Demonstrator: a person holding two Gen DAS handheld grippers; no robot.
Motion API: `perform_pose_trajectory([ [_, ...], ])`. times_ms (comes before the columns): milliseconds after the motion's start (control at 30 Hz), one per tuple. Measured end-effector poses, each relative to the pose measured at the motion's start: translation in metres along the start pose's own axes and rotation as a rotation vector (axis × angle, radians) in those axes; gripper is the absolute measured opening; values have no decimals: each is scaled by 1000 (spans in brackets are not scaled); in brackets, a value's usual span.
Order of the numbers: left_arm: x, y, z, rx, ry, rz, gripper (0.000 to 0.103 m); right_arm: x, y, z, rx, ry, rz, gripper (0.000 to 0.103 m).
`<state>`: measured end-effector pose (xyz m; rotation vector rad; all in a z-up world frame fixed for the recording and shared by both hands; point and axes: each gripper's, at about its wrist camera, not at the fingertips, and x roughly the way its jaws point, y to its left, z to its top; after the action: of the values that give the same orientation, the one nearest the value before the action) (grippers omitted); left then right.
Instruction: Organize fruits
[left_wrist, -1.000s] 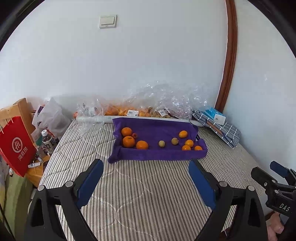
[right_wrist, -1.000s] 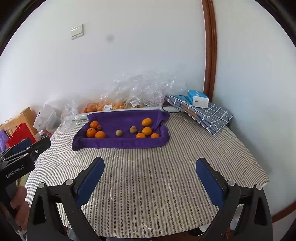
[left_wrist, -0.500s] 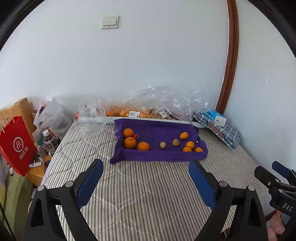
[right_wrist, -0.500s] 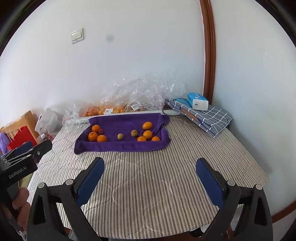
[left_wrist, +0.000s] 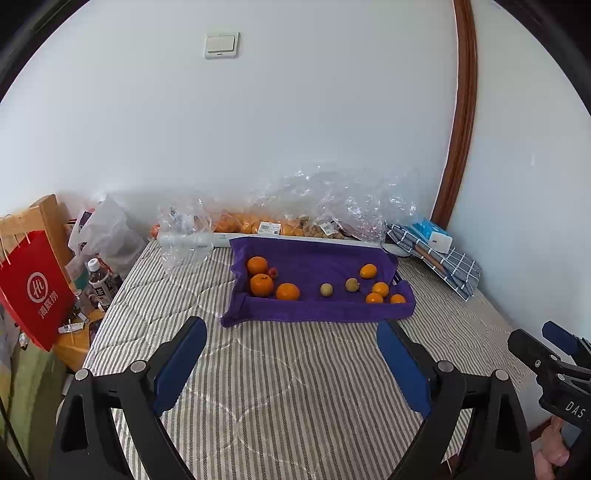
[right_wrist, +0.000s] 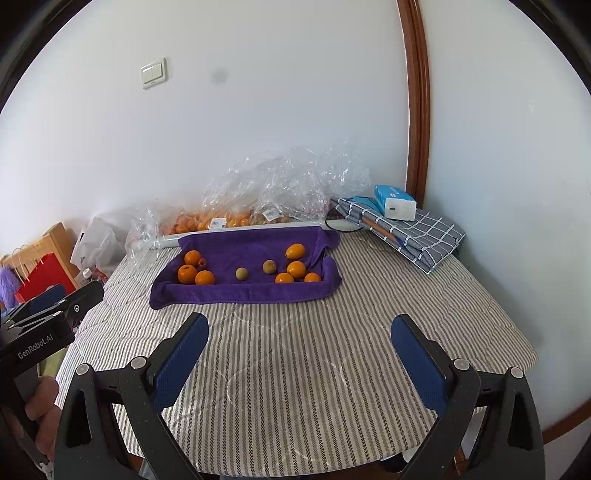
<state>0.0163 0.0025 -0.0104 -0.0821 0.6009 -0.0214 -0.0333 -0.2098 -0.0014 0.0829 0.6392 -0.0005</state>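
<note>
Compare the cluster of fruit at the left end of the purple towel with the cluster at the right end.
The left cluster has three larger oranges plus one small red fruit; the right cluster has four smaller orange fruits and no red one. Left sits tightly packed; right is looser. Both lie on the purple towel.

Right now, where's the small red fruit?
In both views the red fruit lies at the left end of the purple towel, tucked against the right side of two oranges, the rear orange and the front orange.
</note>
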Motion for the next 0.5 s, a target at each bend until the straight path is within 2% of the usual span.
perform_pose_trajectory([
  [500, -1, 2, 1, -1, 3, -2, 93, 1, -1, 0, 5, 0, 6, 98],
])
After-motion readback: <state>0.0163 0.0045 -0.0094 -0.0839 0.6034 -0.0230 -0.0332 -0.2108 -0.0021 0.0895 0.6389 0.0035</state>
